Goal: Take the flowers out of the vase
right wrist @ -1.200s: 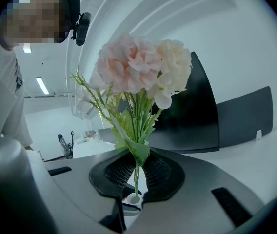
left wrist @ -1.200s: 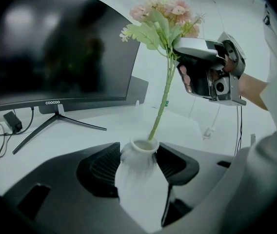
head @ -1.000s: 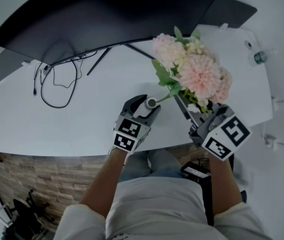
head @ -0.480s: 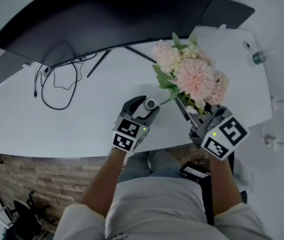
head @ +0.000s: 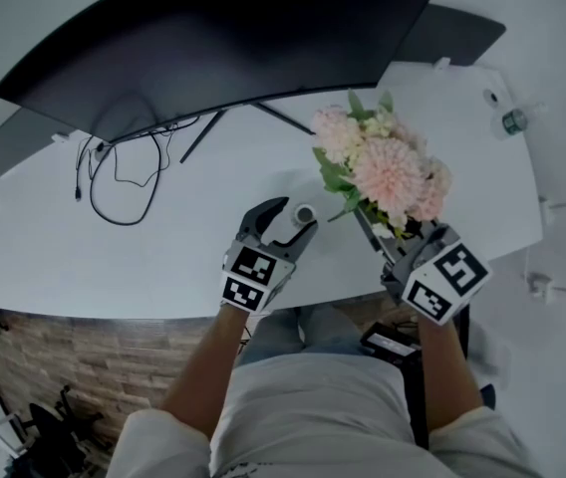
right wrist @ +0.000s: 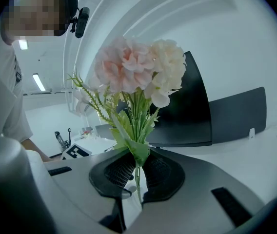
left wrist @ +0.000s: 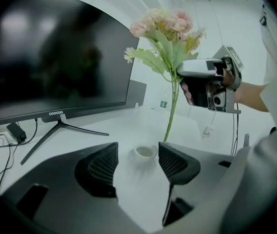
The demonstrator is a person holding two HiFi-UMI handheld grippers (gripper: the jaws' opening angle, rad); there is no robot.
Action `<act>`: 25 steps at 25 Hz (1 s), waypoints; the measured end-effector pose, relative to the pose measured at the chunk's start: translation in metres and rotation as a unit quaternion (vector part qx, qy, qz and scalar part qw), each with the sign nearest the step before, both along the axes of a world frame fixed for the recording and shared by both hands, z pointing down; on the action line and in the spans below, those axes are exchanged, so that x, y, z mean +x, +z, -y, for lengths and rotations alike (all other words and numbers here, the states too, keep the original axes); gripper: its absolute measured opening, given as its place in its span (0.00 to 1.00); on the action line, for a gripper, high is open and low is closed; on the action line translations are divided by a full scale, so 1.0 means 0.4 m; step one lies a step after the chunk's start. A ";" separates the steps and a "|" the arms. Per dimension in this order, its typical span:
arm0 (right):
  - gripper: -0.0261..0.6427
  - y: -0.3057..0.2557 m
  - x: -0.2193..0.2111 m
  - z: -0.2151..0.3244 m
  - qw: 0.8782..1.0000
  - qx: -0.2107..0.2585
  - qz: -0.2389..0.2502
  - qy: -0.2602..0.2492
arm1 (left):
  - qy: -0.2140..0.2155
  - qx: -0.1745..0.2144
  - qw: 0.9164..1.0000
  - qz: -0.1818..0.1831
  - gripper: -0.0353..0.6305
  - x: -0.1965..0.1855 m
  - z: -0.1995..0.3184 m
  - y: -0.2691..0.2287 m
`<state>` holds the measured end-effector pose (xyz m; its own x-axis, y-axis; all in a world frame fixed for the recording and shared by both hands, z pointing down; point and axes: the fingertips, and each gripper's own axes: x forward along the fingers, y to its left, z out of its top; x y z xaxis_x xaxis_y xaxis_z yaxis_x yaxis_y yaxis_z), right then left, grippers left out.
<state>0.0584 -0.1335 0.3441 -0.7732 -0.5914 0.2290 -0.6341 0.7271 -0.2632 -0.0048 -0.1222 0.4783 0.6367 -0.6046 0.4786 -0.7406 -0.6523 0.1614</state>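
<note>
A monitor [head: 223, 38] spanned the rear of the desk [head: 163, 257]. The flowers [head: 388, 167] were out of the vase [head: 305, 212], their stems clamped in the right gripper [head: 391, 235]. The left gripper [head: 288, 219] straddled the vase, its jaws just widened and released. A cable [head: 124, 182] lay at the left.

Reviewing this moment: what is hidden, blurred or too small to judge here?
1. Left gripper view: stem tip of the flowers sits behind the left gripper, whose jaws have just been opening with the vase between them; tip-to-vase gap unreadable.
2. Same view: vase base blurs into the white desk.
3. Head view: the object at the desk's far right corner is too small to identify.
</note>
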 end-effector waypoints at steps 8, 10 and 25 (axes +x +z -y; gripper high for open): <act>0.13 -0.003 0.004 -0.017 1.000 0.004 0.001 0.004 | -0.026 0.005 1.000 0.004 0.33 -0.049 -0.021 -0.061; 0.13 -0.008 0.002 -0.020 1.000 0.004 0.001 0.004 | -0.034 0.008 0.999 0.002 0.29 -0.062 -0.022 -0.080; 0.13 -0.056 -0.007 -0.058 1.000 0.013 -0.001 0.003 | -0.059 0.019 0.998 -0.024 0.06 -0.090 -0.079 -0.207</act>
<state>0.0557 -0.1101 0.3217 -0.7691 -0.6023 0.2140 -0.6391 0.7297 -0.2431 -0.0409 -0.0905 0.3954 0.5820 -0.6938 0.4241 -0.8043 -0.5680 0.1747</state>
